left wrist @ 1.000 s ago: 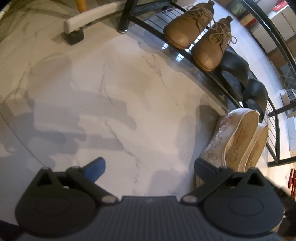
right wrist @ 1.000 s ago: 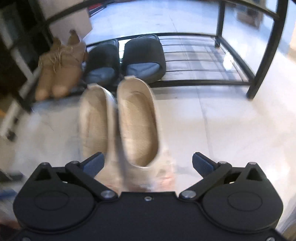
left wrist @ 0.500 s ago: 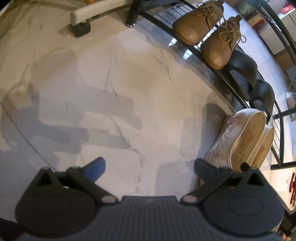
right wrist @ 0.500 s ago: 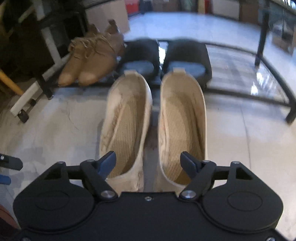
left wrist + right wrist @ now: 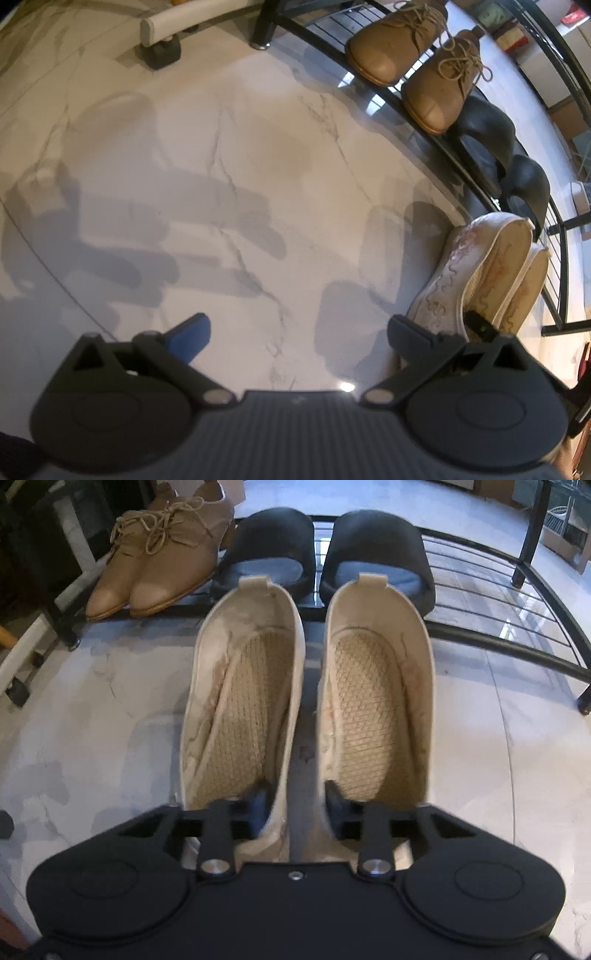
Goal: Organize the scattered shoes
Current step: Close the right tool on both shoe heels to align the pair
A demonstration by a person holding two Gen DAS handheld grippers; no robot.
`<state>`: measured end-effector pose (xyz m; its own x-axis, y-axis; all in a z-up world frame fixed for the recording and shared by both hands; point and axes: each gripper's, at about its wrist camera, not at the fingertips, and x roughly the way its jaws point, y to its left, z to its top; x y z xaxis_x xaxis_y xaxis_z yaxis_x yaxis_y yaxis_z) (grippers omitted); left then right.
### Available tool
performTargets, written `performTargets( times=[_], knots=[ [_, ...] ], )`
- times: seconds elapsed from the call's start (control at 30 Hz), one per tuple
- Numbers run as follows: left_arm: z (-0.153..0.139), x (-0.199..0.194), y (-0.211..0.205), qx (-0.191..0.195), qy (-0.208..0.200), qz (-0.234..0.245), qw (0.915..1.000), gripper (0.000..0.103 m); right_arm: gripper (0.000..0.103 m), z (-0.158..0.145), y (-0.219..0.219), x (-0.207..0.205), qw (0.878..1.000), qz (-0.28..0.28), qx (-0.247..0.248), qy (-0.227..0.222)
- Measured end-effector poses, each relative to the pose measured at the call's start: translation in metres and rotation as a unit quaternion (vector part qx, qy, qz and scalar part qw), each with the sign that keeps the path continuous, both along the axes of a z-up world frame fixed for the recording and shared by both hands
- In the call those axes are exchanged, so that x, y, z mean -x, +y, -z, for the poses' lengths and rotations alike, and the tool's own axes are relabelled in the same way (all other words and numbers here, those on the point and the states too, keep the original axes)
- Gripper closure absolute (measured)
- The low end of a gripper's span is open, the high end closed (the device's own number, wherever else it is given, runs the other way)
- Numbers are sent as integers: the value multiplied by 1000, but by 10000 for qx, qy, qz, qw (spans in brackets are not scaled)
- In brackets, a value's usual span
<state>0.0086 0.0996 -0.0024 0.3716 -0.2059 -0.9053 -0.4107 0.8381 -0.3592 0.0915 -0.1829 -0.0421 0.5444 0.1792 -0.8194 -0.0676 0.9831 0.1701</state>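
Observation:
A pair of cream slip-on shoes point(image 5: 236, 716) stands side by side on the marble floor, heels toward the black shoe rack point(image 5: 498, 642). My right gripper point(image 5: 297, 805) has one finger inside each shoe. Its jaws are closing, and the pads pinch the two inner walls together. In the left wrist view the same cream shoes point(image 5: 480, 280) sit at the right, with a black fingertip point(image 5: 480, 326) of the right gripper showing between them. My left gripper point(image 5: 299, 328) hovers open over bare floor with nothing between its fingers.
Tan lace-up shoes point(image 5: 159, 565) and black slides point(image 5: 373, 550) sit on the rack's lowest shelf; to their right the shelf bars point(image 5: 480, 590) are bare. A white wheeled leg point(image 5: 173, 26) stands on the floor at the far left. Cardboard boxes lie beyond the rack.
My right gripper came down closer over the cream shoes, and its jaws went from wide apart to pinching their inner walls. The left gripper stayed open and in place.

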Motion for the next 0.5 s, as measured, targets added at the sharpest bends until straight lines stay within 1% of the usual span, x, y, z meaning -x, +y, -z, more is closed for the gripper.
performTargets(
  times=[0.07,0.13,0.23,0.4,0.43,0.47,0.5],
  knots=[
    [0,0,0,-1,-7,20,10000,1,89,-3,-3,1,9999,117,-102,-50],
    [0,0,0,5,1,29,10000,1,90,-6,-5,1,9995,199,-227,-66],
    [1,0,1,18,16,9,10000,1,90,-5,-8,2,9986,281,-444,35],
    [1,0,1,46,26,-8,10000,1,84,-8,-13,5,9979,263,-589,-23],
    [1,0,1,52,29,-16,10000,1,81,-13,-15,6,9975,266,-645,-70],
    [1,0,1,58,31,-23,10000,1,71,-17,-18,6,9971,268,-700,-116],
    [2,0,1,63,35,-24,10000,1,60,-29,-22,7,9964,258,-770,-225]
  ],
)
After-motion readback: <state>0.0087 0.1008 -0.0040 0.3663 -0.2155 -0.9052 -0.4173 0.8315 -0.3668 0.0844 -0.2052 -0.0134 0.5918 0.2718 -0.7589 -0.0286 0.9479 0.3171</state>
